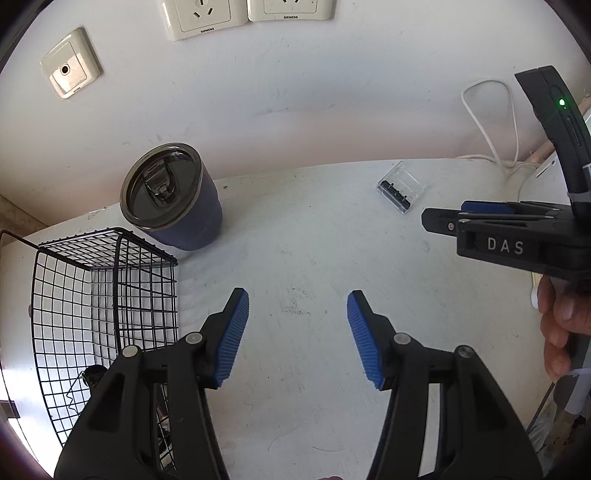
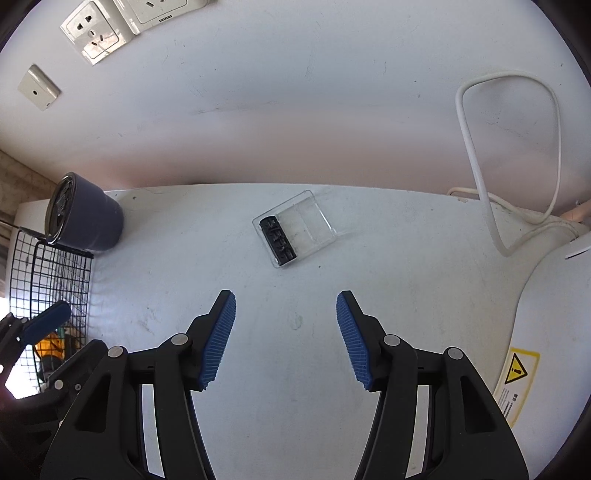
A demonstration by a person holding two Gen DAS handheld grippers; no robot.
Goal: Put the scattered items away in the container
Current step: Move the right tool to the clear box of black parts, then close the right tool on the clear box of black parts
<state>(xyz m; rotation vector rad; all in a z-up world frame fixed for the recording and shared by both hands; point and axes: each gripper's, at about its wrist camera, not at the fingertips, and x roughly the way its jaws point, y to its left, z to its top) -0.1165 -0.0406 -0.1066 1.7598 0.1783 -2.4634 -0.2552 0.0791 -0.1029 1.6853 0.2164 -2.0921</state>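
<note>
The right gripper (image 2: pixel 286 332) hangs open and empty above a white table (image 2: pixel 406 266), a clear plastic case (image 2: pixel 295 230) lying just ahead near a blue tumbler (image 2: pixel 86 221).

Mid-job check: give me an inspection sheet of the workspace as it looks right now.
Surface: white table, scuffed, with a warning sticker.
Job's things: clear plastic case holding a black part, lying flat; blue tumbler with lid, upright beside the wire basket, which already holds items.
Clutter: nothing seen.
Grippers: left claw open, empty; right claw open, empty, short of the case.
Cables: white cable looped against the wall.
Surroundings: wall sockets.
</note>
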